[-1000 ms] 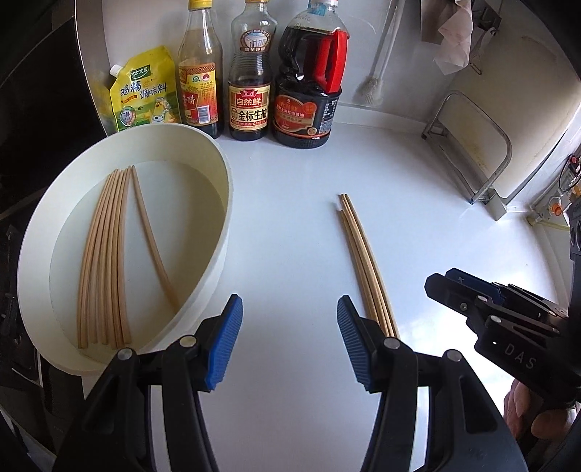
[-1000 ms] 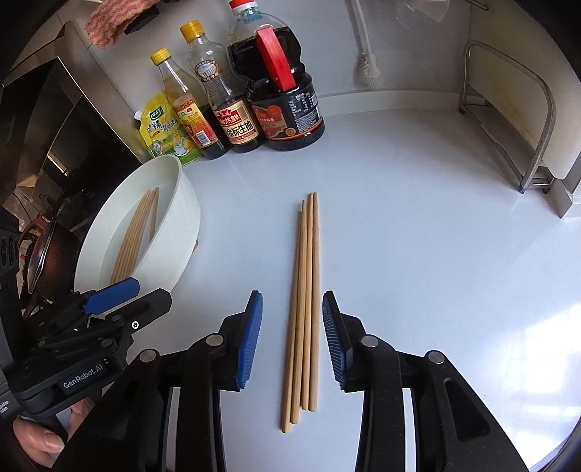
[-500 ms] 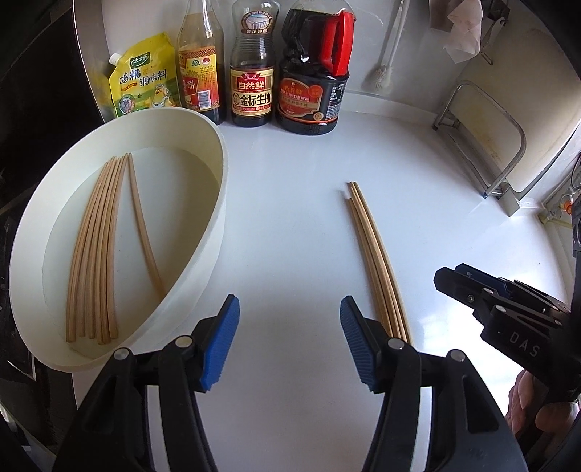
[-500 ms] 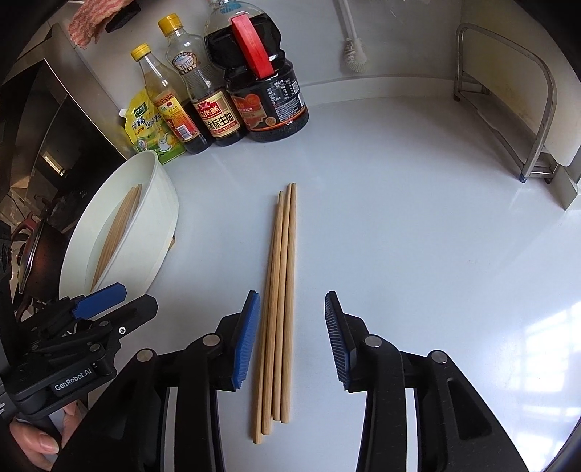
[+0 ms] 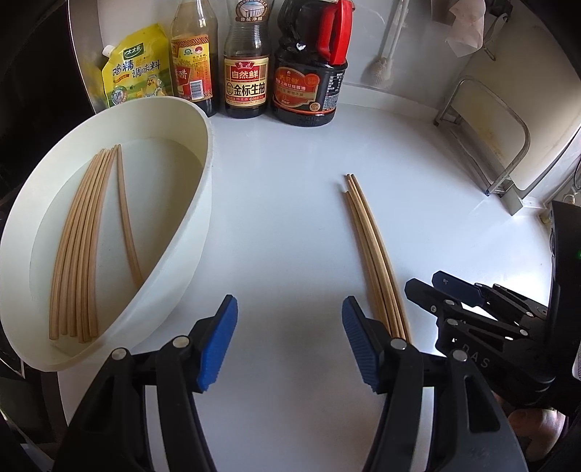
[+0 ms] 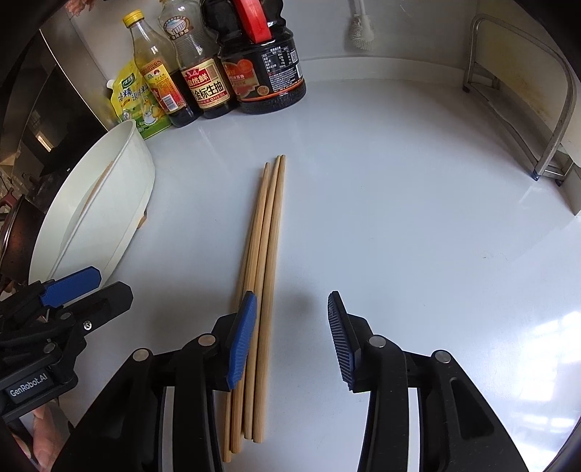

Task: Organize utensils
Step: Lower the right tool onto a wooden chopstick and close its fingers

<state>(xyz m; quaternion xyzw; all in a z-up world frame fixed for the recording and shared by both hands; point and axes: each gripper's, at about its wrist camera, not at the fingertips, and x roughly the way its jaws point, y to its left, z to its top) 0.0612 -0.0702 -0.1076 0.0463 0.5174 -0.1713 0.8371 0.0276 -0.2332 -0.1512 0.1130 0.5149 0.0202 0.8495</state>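
Several wooden chopsticks [image 6: 267,239] lie side by side on the white counter; they also show in the left wrist view [image 5: 370,247]. More chopsticks [image 5: 81,243] lie in a white oval basin [image 5: 203,188] on the left, whose rim also shows in the right wrist view [image 6: 109,203]. My right gripper [image 6: 290,337] is open and low over the loose chopsticks' near ends, its left finger [image 6: 241,337] over them. My left gripper [image 5: 288,341] is open and empty between basin and chopsticks.
Sauce bottles [image 5: 247,61] and a yellow seasoning pouch [image 5: 132,69] stand at the back of the counter. A metal rack with a cutting board [image 5: 497,138] stands at the right. A dish brush [image 6: 359,25] hangs on the back wall.
My right gripper has moved forward and to the right, so the loose chopsticks now lie under its left finger. It has also opened wider. The left gripper has shifted slightly.
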